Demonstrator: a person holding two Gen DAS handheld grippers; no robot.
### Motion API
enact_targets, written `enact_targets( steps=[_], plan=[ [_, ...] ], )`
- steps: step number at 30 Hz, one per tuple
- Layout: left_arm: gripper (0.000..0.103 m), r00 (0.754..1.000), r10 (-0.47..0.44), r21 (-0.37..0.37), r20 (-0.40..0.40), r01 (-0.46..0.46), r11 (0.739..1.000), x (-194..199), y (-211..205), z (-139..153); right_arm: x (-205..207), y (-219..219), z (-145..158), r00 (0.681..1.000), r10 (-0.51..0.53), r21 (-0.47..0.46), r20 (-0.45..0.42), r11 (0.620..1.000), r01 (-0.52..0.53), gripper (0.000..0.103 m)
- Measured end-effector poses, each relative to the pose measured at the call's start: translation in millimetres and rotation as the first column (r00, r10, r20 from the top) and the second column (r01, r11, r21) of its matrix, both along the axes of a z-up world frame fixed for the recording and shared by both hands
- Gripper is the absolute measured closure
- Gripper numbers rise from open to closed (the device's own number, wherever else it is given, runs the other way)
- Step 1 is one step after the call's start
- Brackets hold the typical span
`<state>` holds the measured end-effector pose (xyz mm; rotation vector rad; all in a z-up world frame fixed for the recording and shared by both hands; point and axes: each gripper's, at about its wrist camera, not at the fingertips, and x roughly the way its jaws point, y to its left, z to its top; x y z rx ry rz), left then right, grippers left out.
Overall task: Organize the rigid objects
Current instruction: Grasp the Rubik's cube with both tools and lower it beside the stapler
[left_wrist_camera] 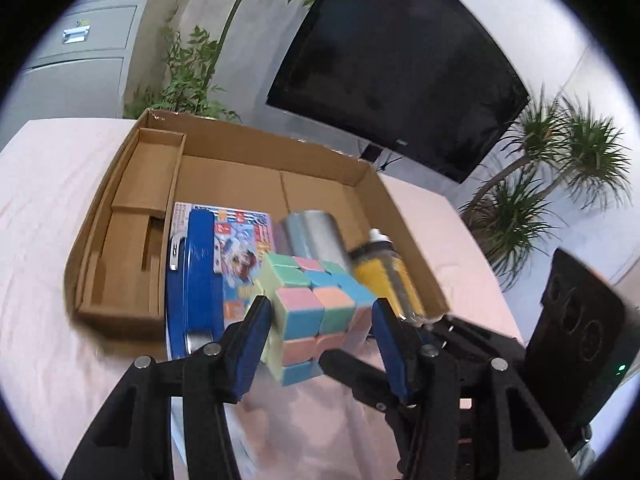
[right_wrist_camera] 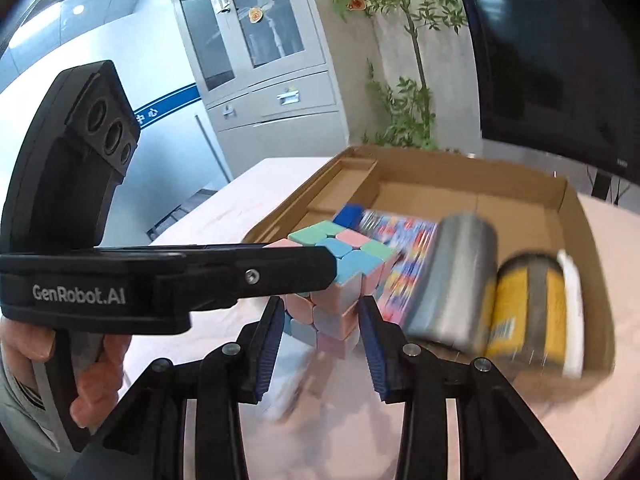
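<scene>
A pastel puzzle cube [left_wrist_camera: 316, 308] sits between the blue pads of my left gripper [left_wrist_camera: 320, 320], which is shut on it at the near edge of an open cardboard box [left_wrist_camera: 224, 184]. The same cube [right_wrist_camera: 340, 276] lies between the pads of my right gripper [right_wrist_camera: 322, 320], which is shut on it from another side. The left gripper's black body [right_wrist_camera: 160, 284] crosses the right wrist view. In the box lie a blue tin [left_wrist_camera: 196, 280], a colourful booklet [left_wrist_camera: 244, 248], a grey cylinder [left_wrist_camera: 316, 236] and a yellow bottle [left_wrist_camera: 388, 272].
The box stands on a table with a pink cloth [left_wrist_camera: 48, 208]. A dark screen [left_wrist_camera: 400, 68] and potted plants [left_wrist_camera: 560, 168] are behind it. A grey cabinet [right_wrist_camera: 264, 60] stands at the far left. The right gripper's body [left_wrist_camera: 580, 332] shows at the right edge.
</scene>
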<state>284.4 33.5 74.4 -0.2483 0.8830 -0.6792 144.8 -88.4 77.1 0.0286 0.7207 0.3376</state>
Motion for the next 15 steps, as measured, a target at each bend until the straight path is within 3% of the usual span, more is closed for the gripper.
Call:
enact_targets(
  steps=[6, 11, 15],
  plan=[
    [0.054, 0.998, 0.002, 0.024, -0.056, -0.001, 1.000, 26, -5, -40, 52, -11, -28, 0.998, 0.020, -0.033, -0.063, 0.999, -0.023, 0.066],
    [0.055, 0.998, -0.025, 0.033, -0.063, 0.027, 0.999, 15, -4, -55, 49, -1, -53, 0.995, 0.006, -0.105, -0.100, 0.994, -0.016, 0.066],
    [0.055, 0.997, -0.044, 0.074, -0.056, 0.048, 0.996, 3, -5, -57, 46, -2, -61, 0.990, -0.026, -0.068, -0.141, 0.998, 0.016, 0.066]
  ],
)
